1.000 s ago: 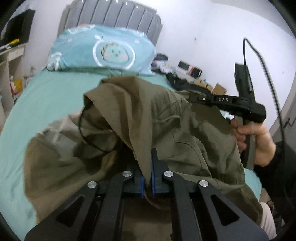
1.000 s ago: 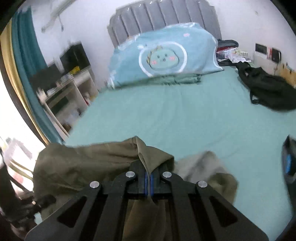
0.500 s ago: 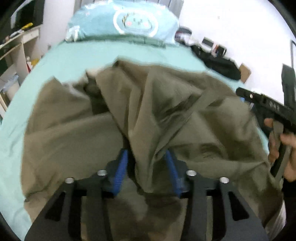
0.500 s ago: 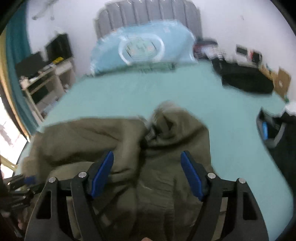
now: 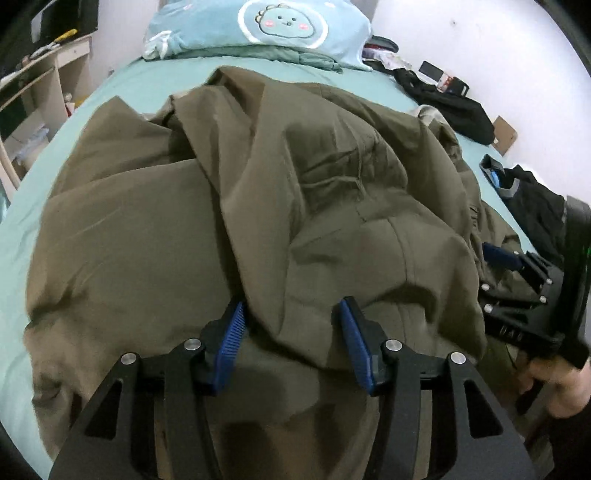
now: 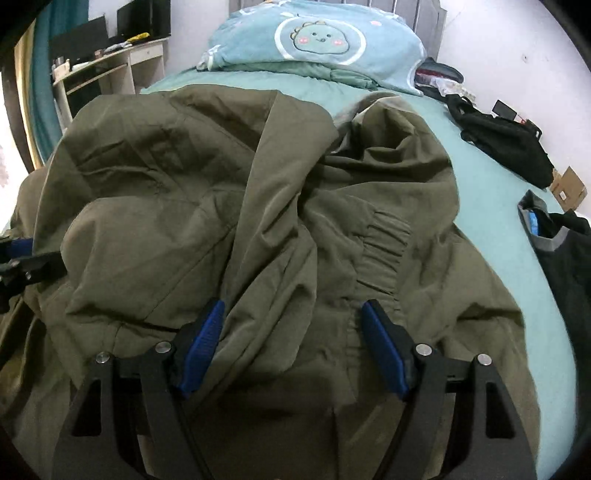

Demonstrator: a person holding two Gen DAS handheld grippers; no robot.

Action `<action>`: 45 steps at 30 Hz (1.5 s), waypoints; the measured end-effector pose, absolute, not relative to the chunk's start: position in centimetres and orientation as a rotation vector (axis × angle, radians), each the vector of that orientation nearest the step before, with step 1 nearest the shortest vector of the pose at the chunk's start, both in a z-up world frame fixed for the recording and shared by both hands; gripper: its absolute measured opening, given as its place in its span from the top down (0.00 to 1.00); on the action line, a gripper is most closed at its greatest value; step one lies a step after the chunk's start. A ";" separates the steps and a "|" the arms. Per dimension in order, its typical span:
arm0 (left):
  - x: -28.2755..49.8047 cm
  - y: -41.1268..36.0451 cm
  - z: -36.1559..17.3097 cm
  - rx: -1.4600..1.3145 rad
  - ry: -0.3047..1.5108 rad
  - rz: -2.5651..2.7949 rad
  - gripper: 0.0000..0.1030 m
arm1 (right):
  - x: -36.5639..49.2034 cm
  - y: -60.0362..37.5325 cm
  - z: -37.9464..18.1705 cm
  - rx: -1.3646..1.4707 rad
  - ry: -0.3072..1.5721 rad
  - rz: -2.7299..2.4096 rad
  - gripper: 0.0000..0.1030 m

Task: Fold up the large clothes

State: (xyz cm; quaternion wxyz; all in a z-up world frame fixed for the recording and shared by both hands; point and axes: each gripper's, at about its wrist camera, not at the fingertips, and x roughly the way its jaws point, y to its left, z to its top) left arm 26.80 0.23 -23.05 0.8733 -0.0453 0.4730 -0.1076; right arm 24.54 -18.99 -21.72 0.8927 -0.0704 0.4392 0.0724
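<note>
A: In the left wrist view, where does the garment lie?

B: The olive jacket [image 5: 229, 206] is heaped on the teal bed [image 5: 22, 236], below the dinosaur pillow [image 5: 258, 26]. The left tool [image 5: 291, 332] has just been opening; its blue pads stand apart with a ridge of cloth loose between them, not pinched. The right tool [image 5: 517, 280] shows at the jacket's right edge, a hand [image 5: 561, 384] on its grip.

A: And the right wrist view?

B: The same jacket [image 6: 258, 206], with a gathered elastic cuff [image 6: 384, 243] just ahead of the right tool [image 6: 291, 339], whose jaws have just spread wide, cloth slack between them. A black bag [image 6: 506, 144] lies well apart.

A: How should the person go on?

B: Probably they should lift both tools clear without dragging the cloth, then find a hem or sleeve edge and grip one layer only, so the fold lies flat.
</note>
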 end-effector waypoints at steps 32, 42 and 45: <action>2.3 8.7 -15.9 -0.226 0.882 -0.003 0.42 | 7.0 -25.1 -12.2 -0.024 0.856 0.118 0.26; -1.8 11.1 -20.1 -0.127 0.926 0.146 0.42 | 2.9 -31.3 -15.4 -0.019 0.917 0.004 0.26; -2.1 12.3 -20.9 -0.127 0.933 0.186 0.34 | 2.7 -33.3 -16.0 -0.020 0.919 -0.048 0.23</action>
